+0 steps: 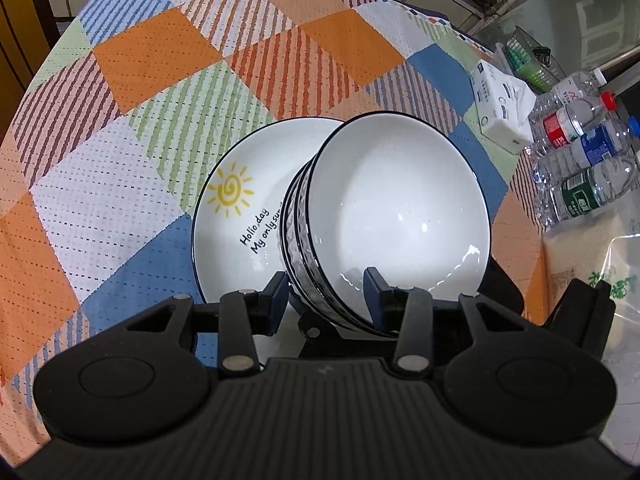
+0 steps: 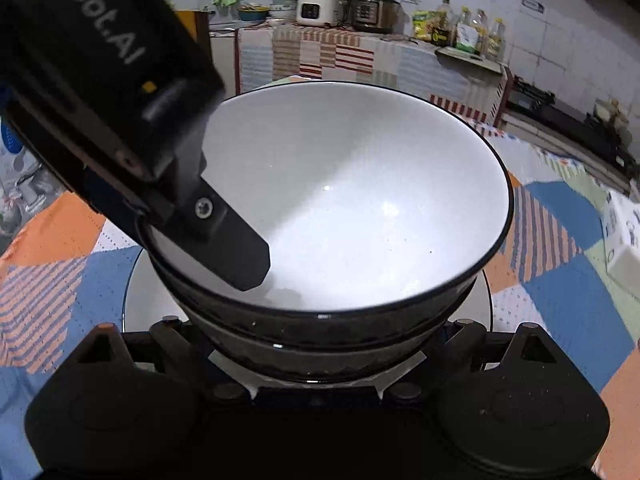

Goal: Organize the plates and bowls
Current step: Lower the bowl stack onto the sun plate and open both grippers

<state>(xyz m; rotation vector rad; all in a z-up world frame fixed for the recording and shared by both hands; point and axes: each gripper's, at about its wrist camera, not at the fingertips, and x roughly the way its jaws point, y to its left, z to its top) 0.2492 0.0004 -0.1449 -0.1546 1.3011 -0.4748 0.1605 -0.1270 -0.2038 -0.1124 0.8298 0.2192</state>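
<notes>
A stack of white bowls [image 1: 396, 216] with black rims and ribbed dark outsides stands on a white plate [image 1: 240, 216] printed with a yellow sun and black lettering. My left gripper [image 1: 326, 286] is shut on the near rim of the bowl stack, one finger inside the top bowl and one outside. In the right wrist view the top bowl [image 2: 360, 208] fills the middle, the plate [image 2: 138, 280] shows under it, and the left gripper's finger [image 2: 232, 252] lies over the bowl's left rim. My right gripper's fingertips are hidden behind the stack.
The table wears a checked cloth [image 1: 160, 92] of orange, blue, green and striped squares. A white tissue box [image 1: 500, 104] and several plastic water bottles [image 1: 580, 148] lie at the right. A counter with cookers and bottles [image 2: 360, 8] stands behind.
</notes>
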